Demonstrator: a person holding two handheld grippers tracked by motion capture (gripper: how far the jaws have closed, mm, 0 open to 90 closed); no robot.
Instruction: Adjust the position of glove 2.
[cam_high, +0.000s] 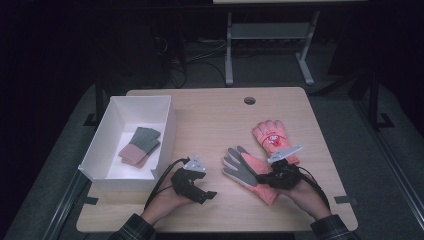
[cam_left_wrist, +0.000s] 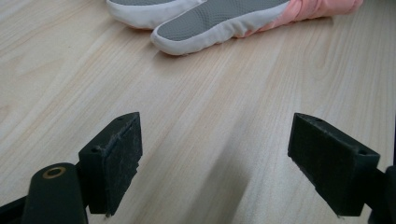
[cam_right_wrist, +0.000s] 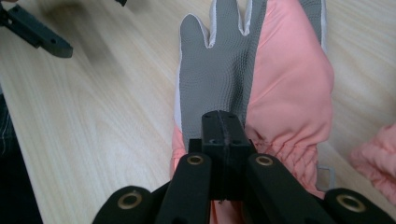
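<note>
Pink glove (cam_high: 252, 175) pinched at cuff by closed right gripper (cam_high: 272, 176); left gripper (cam_high: 207, 195) open, idle. Next: prob. carry to white box (cam_high: 165, 132).

Light wooden table (cam_high: 210, 117) on grey floor (cam_high: 395, 165); dark room behind.

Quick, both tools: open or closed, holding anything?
Left tool: open, nothing between its jaws, over bare table.
Right tool: closed on the palm-up pink glove near its cuff.
</note>
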